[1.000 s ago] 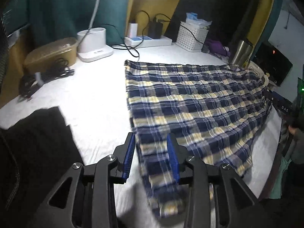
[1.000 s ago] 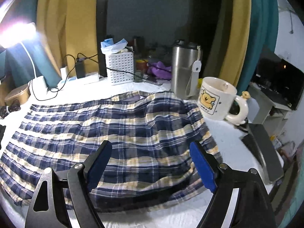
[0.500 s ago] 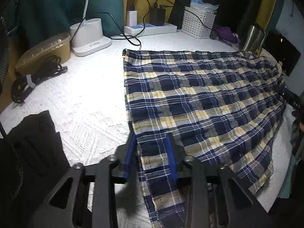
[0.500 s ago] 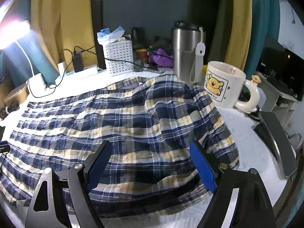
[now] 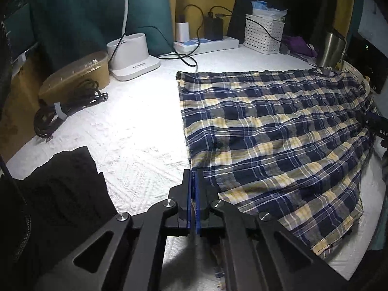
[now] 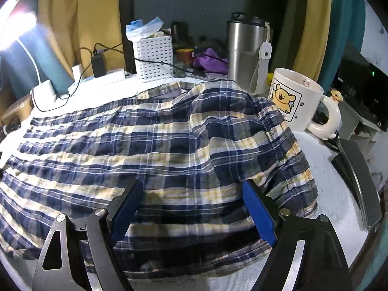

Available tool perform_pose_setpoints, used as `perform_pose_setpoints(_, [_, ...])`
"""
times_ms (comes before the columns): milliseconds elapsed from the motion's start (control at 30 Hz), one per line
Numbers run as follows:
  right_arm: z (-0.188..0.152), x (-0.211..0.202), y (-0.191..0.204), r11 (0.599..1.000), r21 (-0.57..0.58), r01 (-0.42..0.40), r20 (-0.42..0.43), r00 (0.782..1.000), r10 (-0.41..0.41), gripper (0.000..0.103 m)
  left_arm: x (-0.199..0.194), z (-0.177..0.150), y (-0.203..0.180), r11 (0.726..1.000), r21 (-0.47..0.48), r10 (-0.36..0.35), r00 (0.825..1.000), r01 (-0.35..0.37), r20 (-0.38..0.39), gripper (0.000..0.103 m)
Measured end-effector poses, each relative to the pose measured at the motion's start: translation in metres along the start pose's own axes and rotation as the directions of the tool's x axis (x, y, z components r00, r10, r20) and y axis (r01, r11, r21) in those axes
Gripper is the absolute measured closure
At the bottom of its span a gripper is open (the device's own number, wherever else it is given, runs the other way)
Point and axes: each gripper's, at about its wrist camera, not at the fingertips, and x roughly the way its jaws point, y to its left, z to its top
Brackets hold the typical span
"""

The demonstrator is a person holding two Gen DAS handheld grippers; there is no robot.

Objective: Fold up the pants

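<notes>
Blue, yellow and white plaid pants [image 5: 278, 133] lie spread flat on a white textured cloth [image 5: 135, 126]. My left gripper [image 5: 194, 173] is shut, pinching the pants' near left hem edge, and plaid fabric shows under its fingers. In the right wrist view the pants [image 6: 145, 140] fill the middle, and the bunched waistband end lies against a mug. My right gripper [image 6: 191, 186] stands wide open just above the fabric near that end. Its blue pads [image 6: 257, 208] do not press on anything.
A black garment [image 5: 60, 194] lies at the near left. Along the back stand a brown container [image 5: 75, 72], coiled cable [image 5: 63, 106], white lamp base [image 5: 133, 55], power strip [image 5: 206, 44] and white basket [image 6: 152, 58]. A steel tumbler [image 6: 247, 53] and bear mug [image 6: 295, 101] crowd the waistband.
My left gripper came down on the near hem and its jaws closed on it. My right gripper sank closer to the waistband end, still wide open.
</notes>
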Motion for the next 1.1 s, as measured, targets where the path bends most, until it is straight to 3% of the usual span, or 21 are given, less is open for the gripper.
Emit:
perform_pose_setpoints(300, [0.0, 0.0, -0.002, 1.0, 0.011, 0.007, -0.016, 1.0, -0.006, 0.018, -0.005, 0.006, 0.01, 0.999, -0.036, -0.038, 0.999, 0.036, -0.036, 0.097])
perform_pose_setpoints(400, [0.002, -0.004, 0.001, 1.0, 0.009, -0.022, -0.014, 1.0, 0.022, 0.018, -0.008, 0.017, 0.017, 0.999, -0.049, -0.006, 1.0, 0.006, -0.01, 0.082])
perform_pose_setpoints(467, [0.006, -0.009, 0.003, 0.999, 0.016, -0.029, 0.006, 1.0, 0.029, 0.018, -0.007, 0.028, 0.019, 0.999, -0.04, -0.025, 1.0, 0.025, 0.001, 0.063])
perform_pose_setpoints(733, [0.029, -0.003, 0.019, 0.996, 0.022, -0.089, 0.017, 0.996, 0.089, 0.018, 0.016, 0.087, -0.012, 0.988, 0.118, -0.105, 0.992, 0.097, 0.065, 0.062])
perform_pose_setpoints(833, [0.037, 0.015, 0.029, 0.995, 0.021, -0.102, -0.061, 0.993, 0.103, 0.018, 0.046, 0.104, -0.032, 0.979, 0.175, -0.107, 0.994, 0.105, 0.002, 0.062])
perform_pose_setpoints(967, [0.043, 0.032, 0.036, 0.994, 0.044, -0.102, -0.098, 0.99, 0.106, 0.018, 0.082, 0.11, -0.043, 0.976, 0.194, -0.088, 0.994, 0.101, -0.072, 0.062])
perform_pose_setpoints(1100, [0.042, 0.053, 0.032, 0.996, 0.054, -0.064, -0.133, 0.989, 0.071, 0.018, 0.096, 0.116, -0.035, 0.98, 0.189, -0.054, 0.997, 0.065, -0.062, 0.059])
